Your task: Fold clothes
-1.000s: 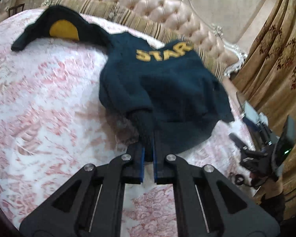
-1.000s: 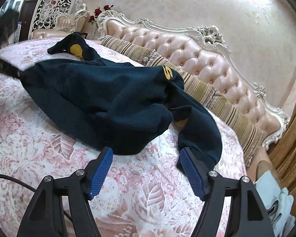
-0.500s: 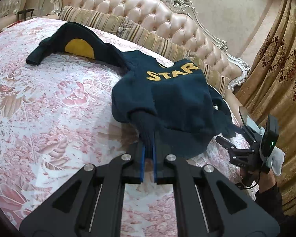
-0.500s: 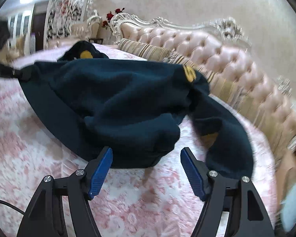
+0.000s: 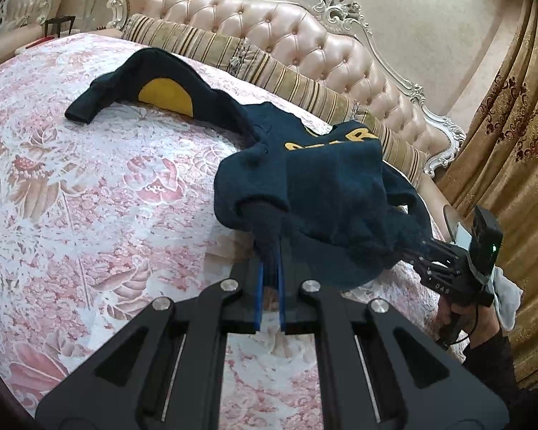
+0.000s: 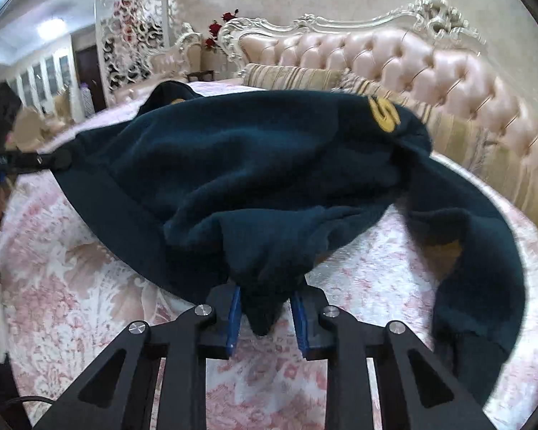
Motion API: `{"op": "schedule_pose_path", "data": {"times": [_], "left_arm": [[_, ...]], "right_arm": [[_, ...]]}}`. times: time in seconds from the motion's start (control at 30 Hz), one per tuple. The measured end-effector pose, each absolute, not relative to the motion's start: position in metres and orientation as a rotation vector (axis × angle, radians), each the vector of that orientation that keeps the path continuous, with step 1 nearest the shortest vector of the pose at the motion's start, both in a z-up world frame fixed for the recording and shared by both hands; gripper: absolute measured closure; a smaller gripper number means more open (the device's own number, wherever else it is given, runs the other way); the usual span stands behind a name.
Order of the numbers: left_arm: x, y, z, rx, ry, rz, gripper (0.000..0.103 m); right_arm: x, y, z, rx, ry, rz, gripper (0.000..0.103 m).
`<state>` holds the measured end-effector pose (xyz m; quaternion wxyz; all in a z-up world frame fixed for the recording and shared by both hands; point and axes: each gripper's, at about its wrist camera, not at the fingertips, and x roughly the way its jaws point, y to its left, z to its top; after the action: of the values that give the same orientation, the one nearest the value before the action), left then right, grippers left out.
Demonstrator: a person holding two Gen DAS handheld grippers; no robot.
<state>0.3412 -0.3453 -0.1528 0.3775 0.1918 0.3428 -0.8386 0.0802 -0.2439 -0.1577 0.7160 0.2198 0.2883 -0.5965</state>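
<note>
Fingers of the left gripper (image 5: 270, 292) are pressing nearly together on a bunched corner of the navy sweater (image 5: 326, 200), lifting it off the pink floral bedspread (image 5: 89, 197). The right gripper (image 6: 267, 317) is pinching another gathered fold of the same garment between narrowly parted blue pads (image 6: 234, 313). The sweater is hanging stretched between both grippers, its far sleeve (image 5: 132, 86) lying flat on the bed near the striped pillows (image 5: 290, 79).
</note>
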Motion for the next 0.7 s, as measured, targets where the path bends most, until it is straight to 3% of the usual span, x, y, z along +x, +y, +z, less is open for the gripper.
{"op": "schedule_pose_path", "data": {"times": [0.13, 0.33, 0.57, 0.7], "left_arm": [[0.346, -0.343, -0.142, 0.468, 0.855, -2.15, 0.096], [0.355, -0.329, -0.114, 0.421, 0.814, -2.197, 0.096], [0.349, -0.307, -0.159, 0.634, 0.859, -2.186, 0.096], [0.353, -0.303, -0.191, 0.692, 0.925, -2.127, 0.096]], "right_arm": [[0.098, -0.216, -0.131, 0.465, 0.616, -1.374, 0.08], [0.09, -0.178, -0.102, 0.703, 0.449, -1.345, 0.079], [0.086, -0.143, -0.132, 0.849, 0.495, -1.359, 0.079], [0.086, -0.138, -0.143, 0.868, 0.533, -1.392, 0.073]]}}
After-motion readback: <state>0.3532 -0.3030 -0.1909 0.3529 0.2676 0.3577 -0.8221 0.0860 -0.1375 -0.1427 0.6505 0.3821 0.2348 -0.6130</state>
